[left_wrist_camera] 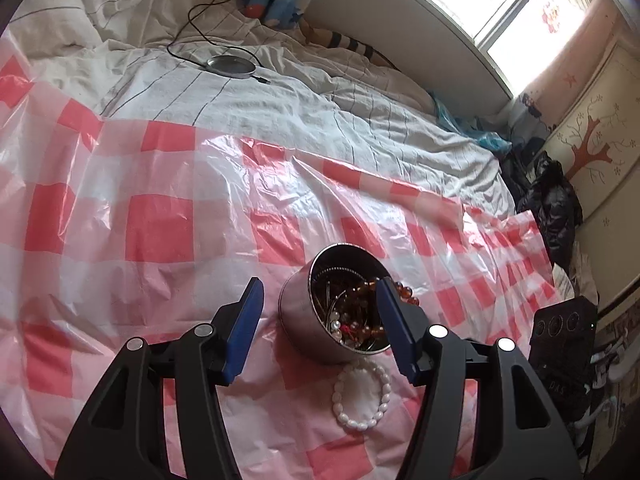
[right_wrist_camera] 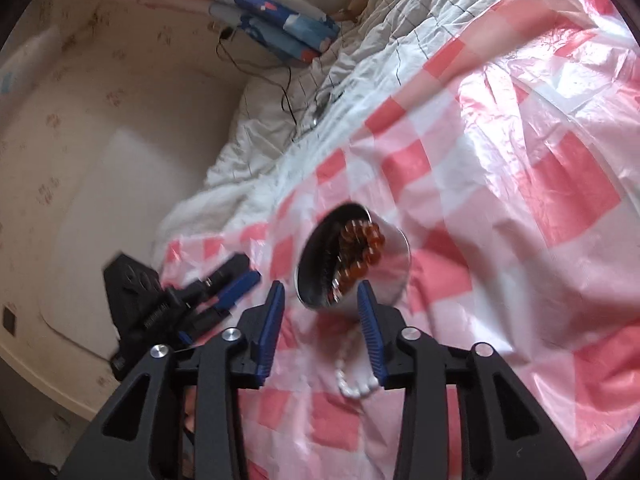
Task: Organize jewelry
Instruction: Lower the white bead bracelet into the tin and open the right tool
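A round metal tin (left_wrist_camera: pixel 304 320) stands on the red-and-white checked plastic sheet (left_wrist_camera: pixel 160 208), filled with amber beads (left_wrist_camera: pixel 360 292) and other jewelry. A white bead bracelet (left_wrist_camera: pixel 362 394) lies on the sheet just in front of it. My left gripper (left_wrist_camera: pixel 320 284) is open, its fingers on either side of the tin, not touching it. In the right wrist view the tin (right_wrist_camera: pixel 396 272) with amber beads (right_wrist_camera: pixel 360 248) sits ahead of my open right gripper (right_wrist_camera: pixel 320 288), and the white bracelet (right_wrist_camera: pixel 356 388) lies between its fingers. The left gripper (right_wrist_camera: pixel 224 284) shows at the left.
The sheet covers a bed with a white striped duvet (left_wrist_camera: pixel 280 92). A round grey device with a cable (left_wrist_camera: pixel 232 65) lies on the duvet. Folded blue bedding (right_wrist_camera: pixel 280 32) is by the headboard. A black box (left_wrist_camera: pixel 564 344) and dark clothes (left_wrist_camera: pixel 552 204) are beside the bed.
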The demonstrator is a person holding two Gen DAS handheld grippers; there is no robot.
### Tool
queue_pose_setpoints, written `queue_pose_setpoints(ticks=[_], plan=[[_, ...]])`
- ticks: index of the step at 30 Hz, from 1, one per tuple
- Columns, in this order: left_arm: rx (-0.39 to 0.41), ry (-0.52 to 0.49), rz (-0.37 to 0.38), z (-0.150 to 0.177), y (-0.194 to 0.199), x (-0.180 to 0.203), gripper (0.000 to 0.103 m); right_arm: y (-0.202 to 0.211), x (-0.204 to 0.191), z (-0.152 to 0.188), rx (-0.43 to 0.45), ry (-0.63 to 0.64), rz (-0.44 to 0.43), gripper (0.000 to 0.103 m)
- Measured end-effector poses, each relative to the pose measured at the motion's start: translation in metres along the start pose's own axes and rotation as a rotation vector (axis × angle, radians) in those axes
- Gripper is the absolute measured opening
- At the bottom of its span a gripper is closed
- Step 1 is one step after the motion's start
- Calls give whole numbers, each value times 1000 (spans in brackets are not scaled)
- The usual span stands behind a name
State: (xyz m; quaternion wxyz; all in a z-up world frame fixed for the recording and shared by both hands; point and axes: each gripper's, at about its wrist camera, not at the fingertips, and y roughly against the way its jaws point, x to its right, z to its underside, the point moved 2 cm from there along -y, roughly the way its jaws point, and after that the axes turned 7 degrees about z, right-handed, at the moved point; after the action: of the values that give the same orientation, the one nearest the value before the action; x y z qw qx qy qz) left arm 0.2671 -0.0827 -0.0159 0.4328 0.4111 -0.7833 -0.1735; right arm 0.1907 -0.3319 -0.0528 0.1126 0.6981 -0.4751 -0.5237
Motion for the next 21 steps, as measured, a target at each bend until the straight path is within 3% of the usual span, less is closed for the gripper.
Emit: queue_pose_setpoints(ticks=[2,7,9,10,13,17,21], plan=[[-4,-31,-26,5,6,0,57,-10,-13,14,-15,116,153,46],[-4,-28,-36,8,13,-5,61,-43,-29,39,-39,353,406,43],[1,-18,-38,6,13,-8,62,-48,-37,51,-33,482,487,23],[1,-13,-36,6,14,-9,62,-48,-38,53,-29,495,494,8],[-6,-17,-39,7,12,-9,64,-31,-33,48,19,427,409,8],[8,-10,-41,4,14,-10,65,2,-42,23,136,303,157,8],[17,24,-32,0,13,-13,67,6,-58,-3,194,260,51,8]])
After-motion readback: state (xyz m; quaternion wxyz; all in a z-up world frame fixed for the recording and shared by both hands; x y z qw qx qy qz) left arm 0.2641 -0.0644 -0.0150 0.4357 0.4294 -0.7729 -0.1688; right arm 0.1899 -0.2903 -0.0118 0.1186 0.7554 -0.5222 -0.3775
